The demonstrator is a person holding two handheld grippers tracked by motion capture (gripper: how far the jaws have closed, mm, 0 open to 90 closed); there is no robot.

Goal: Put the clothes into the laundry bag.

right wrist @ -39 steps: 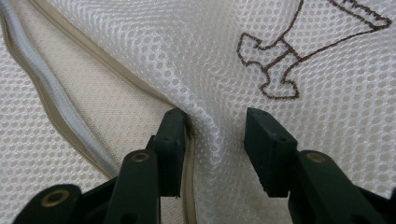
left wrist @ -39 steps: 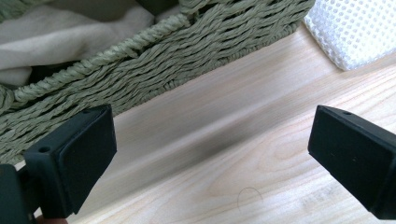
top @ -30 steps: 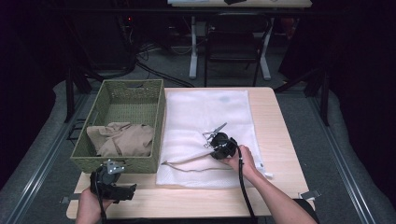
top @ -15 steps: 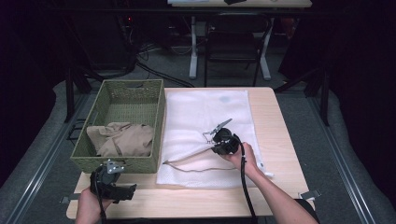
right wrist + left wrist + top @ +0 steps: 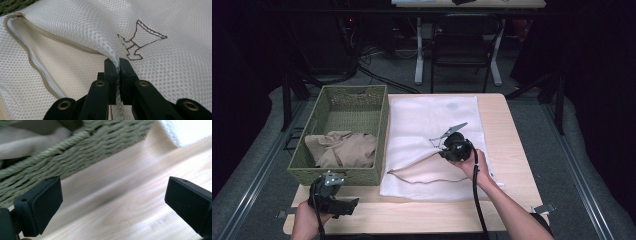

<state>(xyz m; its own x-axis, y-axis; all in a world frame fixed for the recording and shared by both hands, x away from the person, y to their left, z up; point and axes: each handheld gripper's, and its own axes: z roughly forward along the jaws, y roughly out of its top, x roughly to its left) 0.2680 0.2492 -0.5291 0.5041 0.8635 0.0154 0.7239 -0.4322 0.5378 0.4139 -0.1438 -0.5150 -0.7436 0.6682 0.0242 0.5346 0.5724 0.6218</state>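
Right gripper [image 5: 117, 75] of mine pinches the white mesh laundry bag [image 5: 162, 82], lifting a fold beside its open zipper [image 5: 32, 62].

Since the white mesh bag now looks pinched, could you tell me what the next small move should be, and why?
Probably lift the right gripper a little higher: it is shut on the upper layer of the white mesh laundry bag beside the unzipped edge, so raising it should widen the mouth for the beige cloth in the green woven basket.
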